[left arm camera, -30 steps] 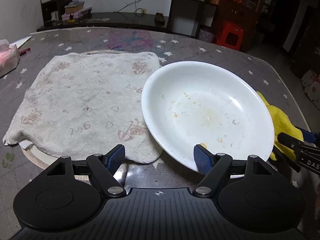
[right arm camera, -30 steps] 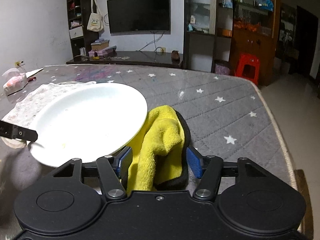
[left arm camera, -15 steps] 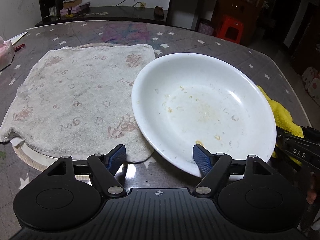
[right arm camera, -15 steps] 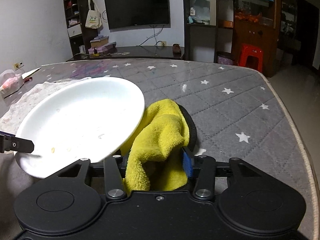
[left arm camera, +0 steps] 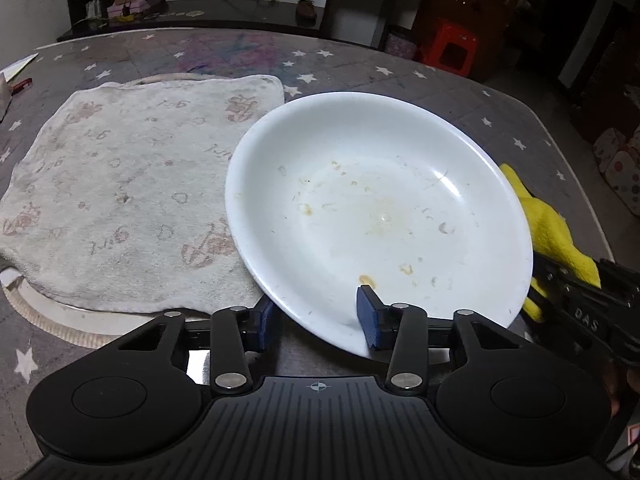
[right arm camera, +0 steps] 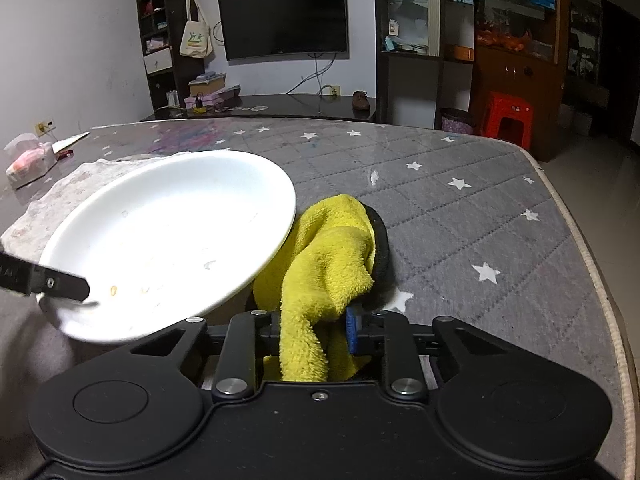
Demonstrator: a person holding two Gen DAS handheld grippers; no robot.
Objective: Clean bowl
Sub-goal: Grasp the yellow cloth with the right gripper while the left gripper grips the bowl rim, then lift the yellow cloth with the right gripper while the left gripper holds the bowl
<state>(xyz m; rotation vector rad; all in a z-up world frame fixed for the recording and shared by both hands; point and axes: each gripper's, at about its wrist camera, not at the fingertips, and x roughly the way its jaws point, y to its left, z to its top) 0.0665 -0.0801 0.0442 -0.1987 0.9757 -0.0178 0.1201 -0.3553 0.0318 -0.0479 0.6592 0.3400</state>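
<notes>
Left gripper: your left gripper (left arm camera: 318,316) has its blue pads straddling the near rim of the bowl (left arm camera: 380,216), one pad under the rim and one over the inside; you cannot tell whether they already press the rim, as a gap shows between them.
Right gripper: your right gripper (right arm camera: 310,330) has its fingers pinched onto the yellow cloth (right arm camera: 328,264), which bunches up between the pads.
Bowl: white and shallow, it sits tilted, its near edge by your left gripper and its left edge overlapping the towel (left arm camera: 120,184). Dried yellowish food specks dot the inside.
Yellow cloth: it lies just beside the bowl's right edge, partly tucked under the rim, with a dark round item (right arm camera: 382,256) beneath it.
Towel: pale and printed, it is spread flat to the left of the bowl.
Table: the table (right arm camera: 460,216) carries a grey quilted cover with white stars.
</notes>
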